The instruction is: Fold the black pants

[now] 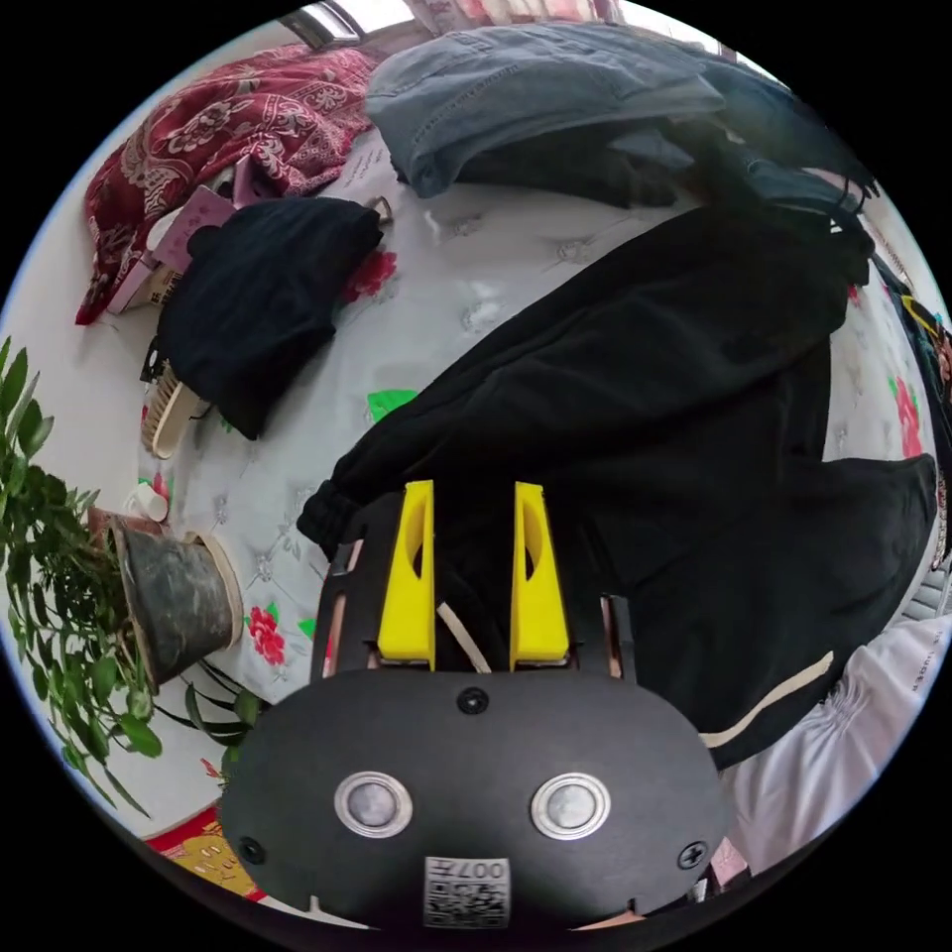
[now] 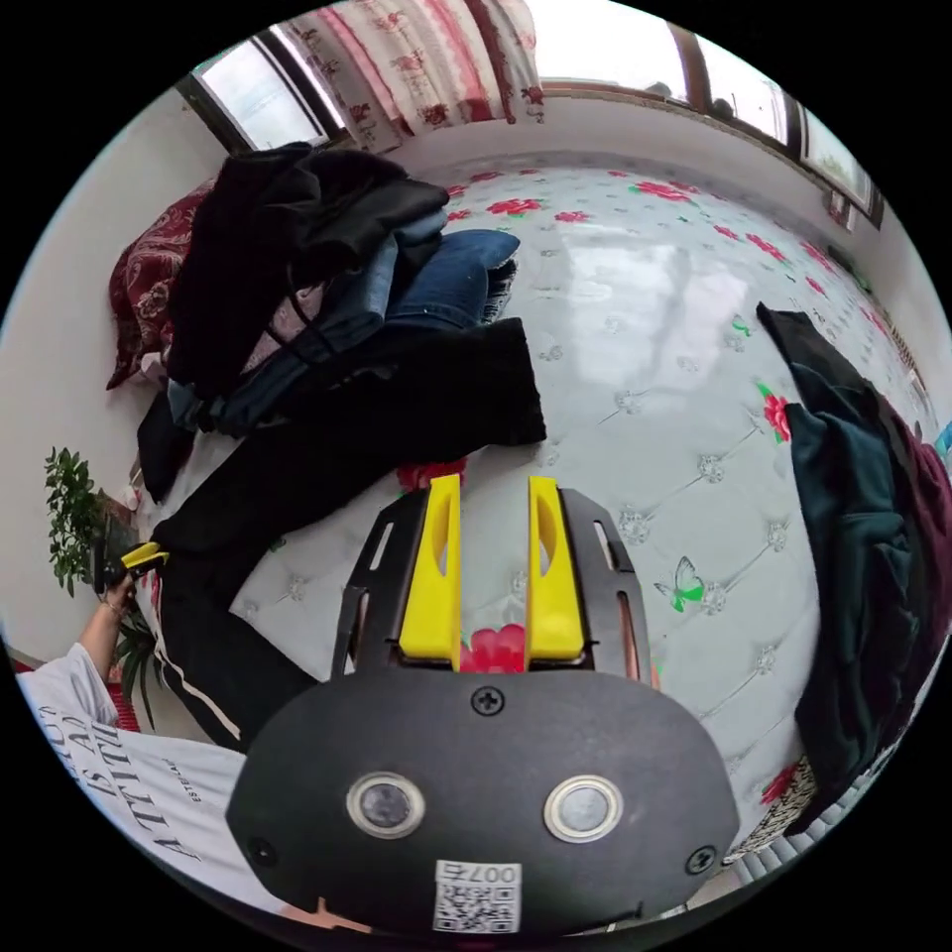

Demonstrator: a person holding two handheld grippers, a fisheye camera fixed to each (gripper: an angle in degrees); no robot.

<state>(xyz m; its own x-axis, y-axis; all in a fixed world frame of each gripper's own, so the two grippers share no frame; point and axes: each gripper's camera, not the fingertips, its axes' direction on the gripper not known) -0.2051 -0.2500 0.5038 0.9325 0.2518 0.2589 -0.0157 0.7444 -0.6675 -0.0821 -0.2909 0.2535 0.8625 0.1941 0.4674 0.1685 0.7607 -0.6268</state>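
Black pants [image 1: 645,397] lie spread across the white floral mattress [image 1: 466,268], running from lower left to upper right of the left gripper view; in the right gripper view the same pants [image 2: 397,416] stretch from lower left toward centre, one end partly under the clothes pile [image 2: 317,258] at upper left. Left gripper [image 1: 474,506] sits low-centre in its view w/ yellow jaws apart and black fabric bunched between them, a pale drawstring [image 1: 461,635] showing in the gap; can't tell if the jaws actually press the cloth, so it reads as about to grab, not grabbed. That same gripper shows tiny at far left of the right gripper view, a hand [image 2: 117,595] on it. Right gripper [image 2: 493,496] hangs over bare mattress, centre of its view, jaws apart, nothing between them, well apart from the pants. Prob. step: take hold of the waist end w/ the left, then bring the right onto the fabric to match. To do it well: close left on both layers at the waistband edge, not just the drawstring, else it'll slip. Get the right onto the far side of the waist or a leg hem before lifting, so the cloth stays flat & legs align. Free the end under the pile first; dragging could pull the jeans [image 1: 535,89] along. Potted plant [image 1: 149,595] at left edge is near the pants' bunched end; keep the swing away from it.
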